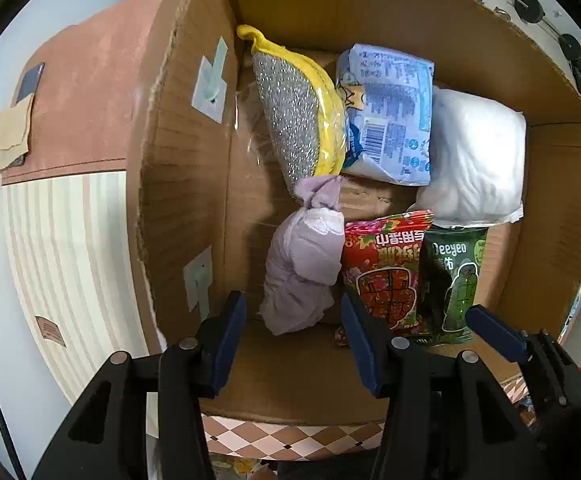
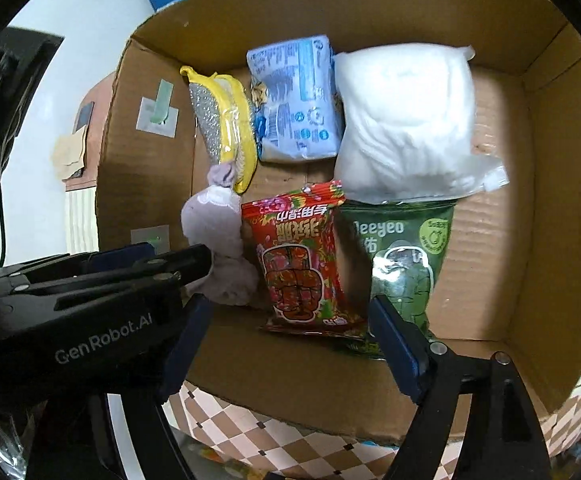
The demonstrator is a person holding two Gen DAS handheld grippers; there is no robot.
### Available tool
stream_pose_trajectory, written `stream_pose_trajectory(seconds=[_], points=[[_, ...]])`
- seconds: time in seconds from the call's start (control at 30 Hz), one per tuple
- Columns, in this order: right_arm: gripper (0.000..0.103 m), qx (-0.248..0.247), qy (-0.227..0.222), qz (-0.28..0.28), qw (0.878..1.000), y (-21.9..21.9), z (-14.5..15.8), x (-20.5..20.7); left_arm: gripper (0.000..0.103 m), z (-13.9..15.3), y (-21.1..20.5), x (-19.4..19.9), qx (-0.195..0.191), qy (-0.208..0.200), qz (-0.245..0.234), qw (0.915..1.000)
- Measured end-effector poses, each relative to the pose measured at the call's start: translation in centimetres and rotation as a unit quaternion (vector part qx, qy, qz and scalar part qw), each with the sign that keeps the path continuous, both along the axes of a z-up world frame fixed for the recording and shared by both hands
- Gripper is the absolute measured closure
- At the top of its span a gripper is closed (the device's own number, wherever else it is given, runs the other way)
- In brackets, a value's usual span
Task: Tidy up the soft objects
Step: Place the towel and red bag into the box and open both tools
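Hovering over the cardboard box [image 1: 194,128], I had both the left hand-held gripper [image 1: 294,336] and right hand-held gripper [image 2: 290,344] spread, pinching nothing; the lilac cloth bundle [image 1: 302,264] lay beside the red packet [image 1: 386,268], so I judged lifting straight up wisest.

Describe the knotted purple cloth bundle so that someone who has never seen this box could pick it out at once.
Look inside the open cardboard box, along its left wall. In the nearer row, left of the red snack packet and just below the yellow scrubbing pad, lies the pale lilac cloth bundle. It is the only bare fabric there, tied into a knot at its top, while its neighbours are all in plastic wrappers.
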State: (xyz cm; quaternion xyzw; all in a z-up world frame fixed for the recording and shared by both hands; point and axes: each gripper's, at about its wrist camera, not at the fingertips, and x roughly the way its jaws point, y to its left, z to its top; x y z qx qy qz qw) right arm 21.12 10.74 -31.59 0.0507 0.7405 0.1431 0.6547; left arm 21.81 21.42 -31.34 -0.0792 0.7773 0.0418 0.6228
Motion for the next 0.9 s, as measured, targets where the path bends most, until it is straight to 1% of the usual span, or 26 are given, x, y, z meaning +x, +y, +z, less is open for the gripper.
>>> stream_pose_trajectory(seconds=[0.17,0.27,0.33,0.5,0.53,0.6,0.73,0.77,0.8,0.9], points=[[0.019,-0.013,-0.007,0.003,1.000,-1.5,1.4,0.0,0.056,1.5,0.2,-0.6,-0.003,-0.008,0.001,1.0000],[0.019,-0.019,-0.017,0.001,1.000,-2.2,2.6,-0.3,0.056,2.2,-0.1,-1.2,-0.008,-0.021,0.004,0.9997],[0.019,-0.026,-0.027,0.001,0.999,-3.1,3.5,-0.8,0.055,3.2,-0.1,-2.3,-0.005,-0.035,0.004,0.9994],[0.019,-0.051,-0.057,0.006,0.997,-5.0,5.7,-2.3,0.055,6.3,-0.2,-5.2,0.018,-0.085,0.000,0.9962],[0.019,-0.056,-0.066,0.008,0.996,-5.4,6.3,-2.7,0.055,6.6,-0.3,-4.9,0.019,-0.090,0.002,0.9957],[0.019,-0.064,-0.083,0.011,0.994,-5.7,7.4,-3.5,0.055,7.8,-0.3,-5.6,0.023,-0.108,0.005,0.9939],[0.019,-0.065,-0.109,0.011,0.992,-6.5,9.4,-4.8,0.055,10.0,-1.0,-7.5,0.034,-0.142,0.003,0.9893],[0.019,-0.065,-0.115,0.011,0.991,-6.8,10.0,-5.2,0.046,10.2,-1.1,-7.9,0.035,-0.148,0.003,0.9884],[0.019,-0.066,-0.123,0.010,0.990,-7.1,10.5,-5.6,0.028,10.6,-1.3,-8.3,0.039,-0.158,0.003,0.9867],[0.017,-0.064,-0.138,0.008,0.988,-7.7,11.5,-6.4,0.014,11.6,-1.6,-9.3,0.059,-0.179,0.004,0.9822]])
